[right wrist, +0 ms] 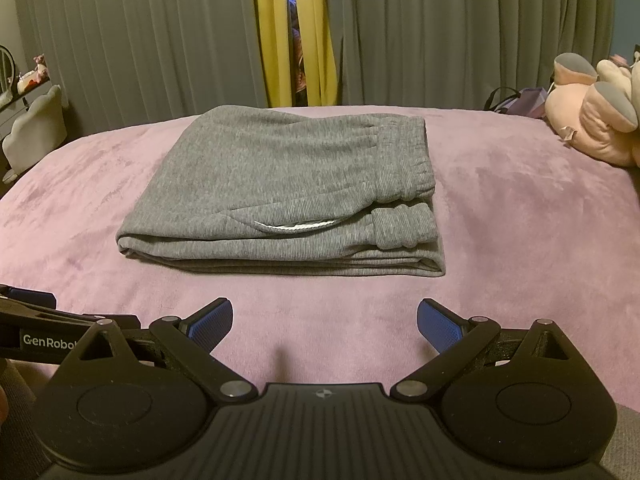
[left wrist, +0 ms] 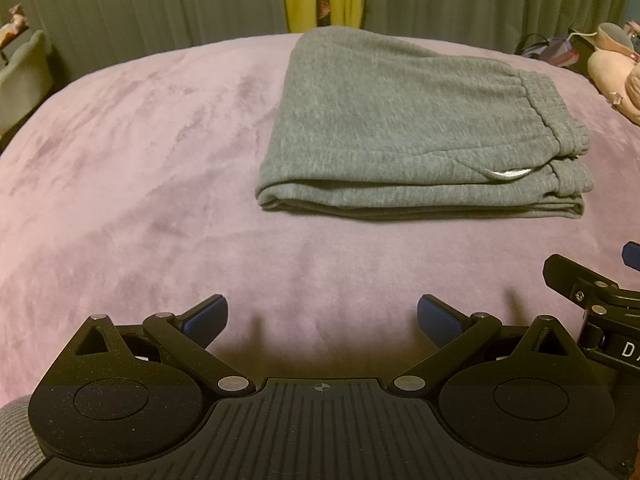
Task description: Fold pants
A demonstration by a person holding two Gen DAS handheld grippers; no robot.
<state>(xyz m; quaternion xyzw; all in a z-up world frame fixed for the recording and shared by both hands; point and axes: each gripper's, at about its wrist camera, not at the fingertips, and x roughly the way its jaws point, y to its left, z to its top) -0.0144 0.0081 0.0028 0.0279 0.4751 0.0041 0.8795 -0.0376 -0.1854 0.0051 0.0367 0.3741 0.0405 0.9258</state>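
Grey sweatpants (left wrist: 400,128) (right wrist: 280,192) lie folded into a compact stack on the purple bed cover (left wrist: 140,184) (right wrist: 520,220), waistband and cuffs toward the right. My left gripper (left wrist: 322,318) is open, held low over the cover short of the stack's near-left corner, holding nothing. My right gripper (right wrist: 324,322) is also open and empty, short of the stack's near edge. Each view catches part of the other gripper at its side edge.
Pink plush toys (right wrist: 592,120) (left wrist: 616,76) sit at the bed's right side, with a bag beside them. Grey curtains (right wrist: 140,40) with a yellow strip hang behind the bed. A pale chair back (right wrist: 36,128) stands at the left.
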